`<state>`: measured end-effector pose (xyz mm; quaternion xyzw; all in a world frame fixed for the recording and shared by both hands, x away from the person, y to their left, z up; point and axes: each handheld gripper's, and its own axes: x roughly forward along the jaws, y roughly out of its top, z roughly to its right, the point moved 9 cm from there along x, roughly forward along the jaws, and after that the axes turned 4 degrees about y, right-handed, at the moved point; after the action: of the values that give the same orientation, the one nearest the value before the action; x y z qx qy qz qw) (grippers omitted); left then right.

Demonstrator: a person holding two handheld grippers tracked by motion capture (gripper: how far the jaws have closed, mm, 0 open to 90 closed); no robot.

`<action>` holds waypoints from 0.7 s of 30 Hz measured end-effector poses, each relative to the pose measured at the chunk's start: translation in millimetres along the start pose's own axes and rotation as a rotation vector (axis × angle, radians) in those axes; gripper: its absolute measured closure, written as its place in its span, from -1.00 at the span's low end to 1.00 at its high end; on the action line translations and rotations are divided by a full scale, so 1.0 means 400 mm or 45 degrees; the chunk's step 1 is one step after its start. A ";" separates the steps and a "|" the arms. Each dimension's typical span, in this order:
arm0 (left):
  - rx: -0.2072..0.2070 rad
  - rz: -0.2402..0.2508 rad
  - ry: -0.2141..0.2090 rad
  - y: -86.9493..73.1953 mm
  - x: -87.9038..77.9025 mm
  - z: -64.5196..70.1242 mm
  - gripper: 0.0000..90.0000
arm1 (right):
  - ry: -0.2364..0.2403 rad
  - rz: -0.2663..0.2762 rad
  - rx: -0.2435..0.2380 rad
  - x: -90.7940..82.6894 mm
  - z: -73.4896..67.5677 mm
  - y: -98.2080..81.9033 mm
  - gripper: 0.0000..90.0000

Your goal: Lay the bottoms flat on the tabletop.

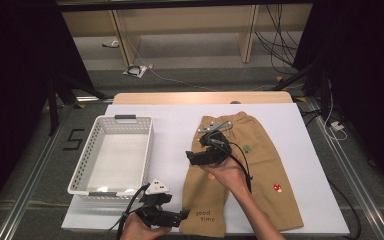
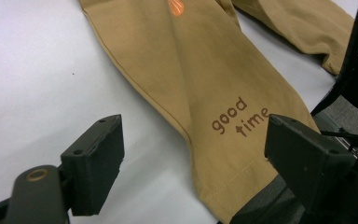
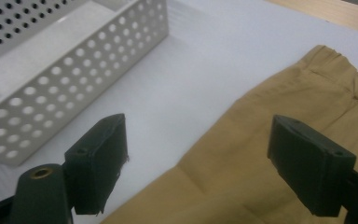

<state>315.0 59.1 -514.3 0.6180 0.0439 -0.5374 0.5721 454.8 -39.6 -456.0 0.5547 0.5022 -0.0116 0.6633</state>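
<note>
While jaws gape, trousers (image 2: 200,79) between left gripper (image 2: 193,154) tips, hem nearest.

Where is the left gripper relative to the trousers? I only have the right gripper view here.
Observer: The left gripper hovers at the hem of the tan trousers, beside the printed words "good time".
Operator: Are its jaws closed?
Observer: No, they stand wide open, holding nothing.
Operator: Any other decoration on the trousers?
Observer: A small red mushroom sits on the other leg.
</note>
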 end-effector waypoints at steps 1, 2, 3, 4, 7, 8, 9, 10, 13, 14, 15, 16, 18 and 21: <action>0.001 0.005 0.000 0.001 0.000 0.001 -0.56 | -0.009 -0.014 0.010 0.016 0.010 0.001 -0.53; 0.001 0.001 -0.001 0.000 0.000 0.001 -0.56 | -0.009 -0.014 0.010 0.016 0.010 0.001 -0.53; 0.001 0.000 0.000 0.000 0.001 0.002 -0.57 | -0.012 -0.020 0.012 0.022 0.014 0.001 -0.53; 0.002 -0.001 0.001 0.000 0.001 0.002 -0.57 | -0.015 -0.028 0.014 0.031 0.021 0.001 -0.53; -0.003 0.001 0.002 0.001 0.001 0.000 -0.57 | -0.027 -0.061 0.027 0.057 0.036 0.000 -0.52; -0.003 0.001 0.002 0.001 0.001 0.000 -0.56 | -0.027 -0.061 0.027 0.057 0.036 0.000 -0.52; -0.003 0.001 0.001 0.002 0.001 0.000 -0.56 | -0.028 -0.075 0.041 0.069 0.041 -0.001 -0.52; -0.004 0.001 0.001 0.002 0.002 0.000 -0.56 | -0.029 -0.079 0.042 0.074 0.043 0.000 -0.52; -0.004 -0.003 -0.001 0.002 0.003 0.000 -0.56 | -0.031 -0.086 0.054 0.086 0.048 0.001 -0.51; -0.006 0.000 0.000 0.003 0.004 0.000 -0.57 | -0.031 -0.097 0.062 0.093 0.049 0.002 -0.51; -0.010 0.002 0.000 0.003 0.005 0.000 -0.57 | -0.038 -0.111 0.069 0.106 0.052 0.005 -0.51; -0.010 0.002 0.000 0.003 0.005 0.000 -0.56 | -0.038 -0.116 0.071 0.110 0.053 0.006 -0.51; -0.013 0.002 0.001 0.004 0.005 -0.002 -0.56 | -0.042 -0.124 0.075 0.121 0.053 0.011 -0.51; -0.025 0.010 0.001 0.008 0.003 -0.005 -0.56 | -0.053 -0.139 0.080 0.136 0.056 0.018 -0.51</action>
<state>318.9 58.8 -513.4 0.6127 0.0470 -0.5345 0.5803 500.6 -24.2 -490.4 0.5467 0.5171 -0.0753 0.6543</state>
